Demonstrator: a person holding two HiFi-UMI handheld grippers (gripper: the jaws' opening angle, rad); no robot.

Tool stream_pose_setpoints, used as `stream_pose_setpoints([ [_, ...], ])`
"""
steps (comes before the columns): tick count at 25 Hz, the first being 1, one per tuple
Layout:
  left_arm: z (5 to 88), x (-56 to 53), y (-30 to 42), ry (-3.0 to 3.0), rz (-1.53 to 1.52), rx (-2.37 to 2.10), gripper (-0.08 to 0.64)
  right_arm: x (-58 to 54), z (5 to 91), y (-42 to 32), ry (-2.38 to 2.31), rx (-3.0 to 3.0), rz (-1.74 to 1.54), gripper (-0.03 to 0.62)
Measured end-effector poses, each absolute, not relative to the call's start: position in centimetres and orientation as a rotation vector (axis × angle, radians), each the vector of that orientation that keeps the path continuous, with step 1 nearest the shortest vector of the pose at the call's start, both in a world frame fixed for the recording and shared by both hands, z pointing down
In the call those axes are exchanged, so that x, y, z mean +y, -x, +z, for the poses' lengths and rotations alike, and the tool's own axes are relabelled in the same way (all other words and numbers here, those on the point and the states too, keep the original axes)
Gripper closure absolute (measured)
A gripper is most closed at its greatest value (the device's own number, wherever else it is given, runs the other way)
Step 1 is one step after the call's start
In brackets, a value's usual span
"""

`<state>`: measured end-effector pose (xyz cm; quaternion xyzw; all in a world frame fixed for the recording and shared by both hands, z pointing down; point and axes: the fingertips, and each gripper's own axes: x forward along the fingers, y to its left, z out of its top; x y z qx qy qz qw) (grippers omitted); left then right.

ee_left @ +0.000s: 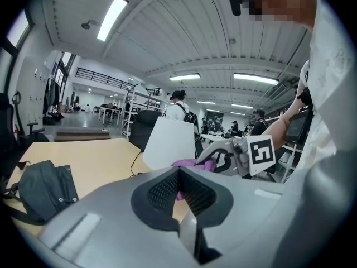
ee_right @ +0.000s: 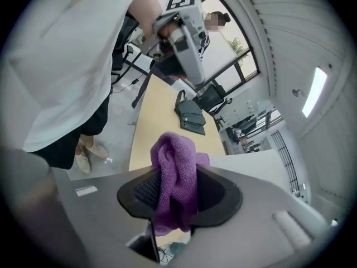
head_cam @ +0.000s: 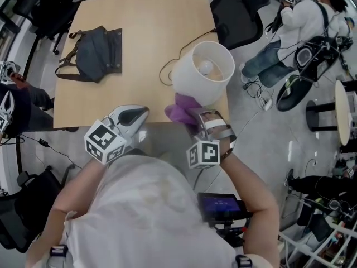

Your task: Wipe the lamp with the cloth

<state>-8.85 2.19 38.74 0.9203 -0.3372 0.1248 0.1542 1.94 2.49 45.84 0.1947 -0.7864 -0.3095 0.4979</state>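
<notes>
right gripper [head_cam: 192,118] grips folded, fuzzy purple cloth [head_cam: 178,109] beside smooth white conical lamp [head_cam: 202,71] — left gripper [head_cam: 140,113] clenched, empty.

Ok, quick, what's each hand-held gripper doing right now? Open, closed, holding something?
Left hand-held gripper: closed, holding nothing.
Right hand-held gripper: closed on the purple cloth.

lamp [head_cam: 189,81] base hidden, cloth [head_cam: 179,111] partly hidden
</notes>
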Motion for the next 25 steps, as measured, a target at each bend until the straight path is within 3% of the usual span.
stream_pose_setpoints([
  [10, 38.8, 1.5, 7.7, -2.697, 0.355, -0.857, 0.560, -1.1, 32.3, -4.8, -0.970, -2.149, -0.901, 0.442],
  [25, 38.5, 0.8, 6.4, -2.751, 0.382, -0.745, 0.560, -1.6, 42.0, -8.6, -1.122, -2.166, -0.512, 0.442],
])
